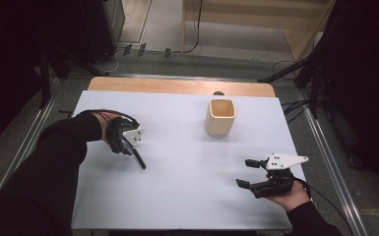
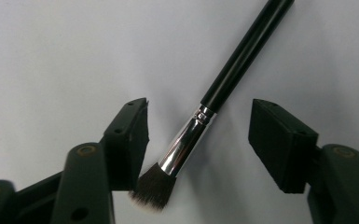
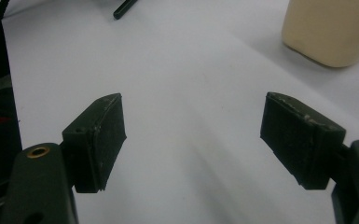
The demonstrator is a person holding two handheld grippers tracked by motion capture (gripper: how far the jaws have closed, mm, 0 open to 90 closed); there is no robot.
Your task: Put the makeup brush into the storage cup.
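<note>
A makeup brush (image 1: 139, 158) with a black handle, a silver ferrule and dark bristles lies flat on the white table cover (image 1: 187, 196), at the left. My left gripper (image 1: 127, 147) points down over its bristle end. In the left gripper view the brush (image 2: 186, 140) lies between the open jaws of my left gripper (image 2: 204, 119), and neither pad touches it. My right gripper (image 1: 245, 172) rests at the front right, open with nothing between its jaws. In the right gripper view my right gripper (image 3: 193, 126) faces bare cover, with the brush's handle tip (image 3: 123, 8) far off.
A cream square-mouthed cup (image 1: 220, 117) stands upright at the back, right of centre; the cup (image 3: 328, 30) also sits at the upper right of the right gripper view. A strip of bare wooden table (image 1: 177, 86) runs along the far edge.
</note>
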